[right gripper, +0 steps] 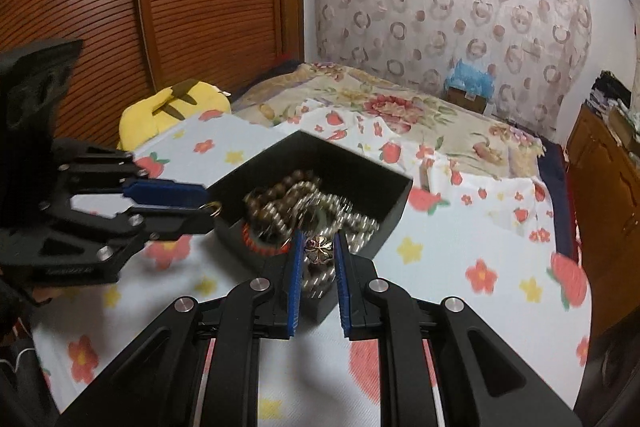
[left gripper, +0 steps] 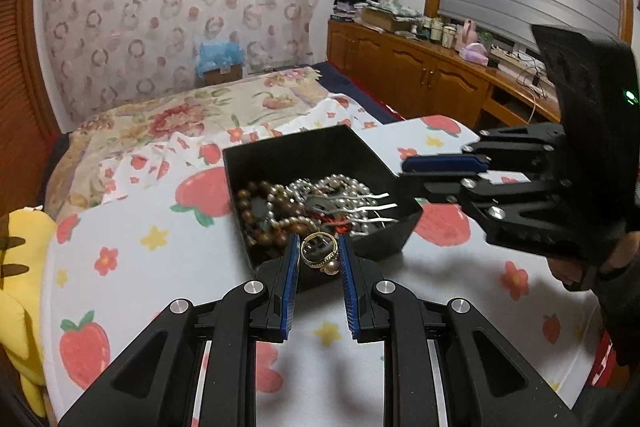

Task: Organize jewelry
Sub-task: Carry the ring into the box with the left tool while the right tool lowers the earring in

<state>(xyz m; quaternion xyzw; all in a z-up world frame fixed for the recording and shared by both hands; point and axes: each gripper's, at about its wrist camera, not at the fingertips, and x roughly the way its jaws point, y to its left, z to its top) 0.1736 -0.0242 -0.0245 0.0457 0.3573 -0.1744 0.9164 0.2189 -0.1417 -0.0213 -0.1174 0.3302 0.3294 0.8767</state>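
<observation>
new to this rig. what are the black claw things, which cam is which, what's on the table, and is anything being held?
No robot here: a person holds one two-finger gripper in each hand, and a fisheye camera on each looks forward along its fingers.

In the left wrist view, the left gripper is at the bottom, and the right gripper reaches in from the right. The right wrist view mirrors this: its own gripper is at the bottom, the left one enters from the left.

The surface is a strawberry-print cloth. On it sits an open black box piled with bead bracelets and pearl strands.

The left gripper holds a gold ring with a small pearl between its blue pads. The right gripper appears to pinch a flower-shaped jewel, but that view is blurred.
</observation>
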